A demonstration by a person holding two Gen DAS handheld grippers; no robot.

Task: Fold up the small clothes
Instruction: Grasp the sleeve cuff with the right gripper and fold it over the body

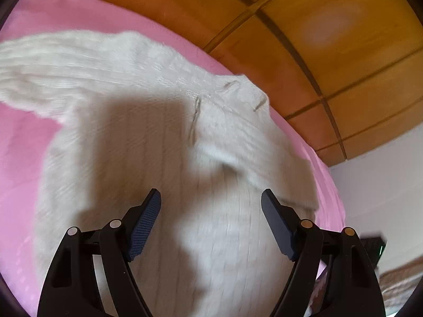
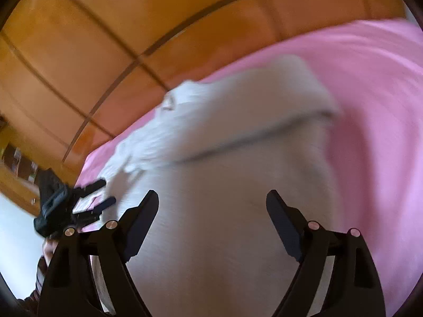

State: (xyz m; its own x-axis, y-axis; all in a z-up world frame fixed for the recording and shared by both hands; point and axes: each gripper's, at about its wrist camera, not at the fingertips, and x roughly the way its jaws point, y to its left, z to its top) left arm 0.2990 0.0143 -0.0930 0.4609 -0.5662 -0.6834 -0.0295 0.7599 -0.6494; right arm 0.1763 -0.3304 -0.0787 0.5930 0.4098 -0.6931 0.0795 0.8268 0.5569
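Note:
A white knit sweater [image 1: 148, 142] lies spread on a pink bed sheet [image 1: 23, 142]. One sleeve stretches to the upper left in the left wrist view, and the other is folded across the body. My left gripper [image 1: 211, 198] is open and empty, just above the sweater's body. The sweater also shows in the right wrist view [image 2: 232, 174], blurred. My right gripper [image 2: 212, 199] is open and empty above the sweater's body. The left gripper also shows in the right wrist view [image 2: 101, 192], open, at the sweater's left edge.
A wooden panelled wardrobe [image 1: 304, 39] stands behind the bed; it also shows in the right wrist view [image 2: 105, 39]. The pink sheet [image 2: 370, 105] extends to the right of the sweater. A white wall [image 1: 383, 190] lies at the right.

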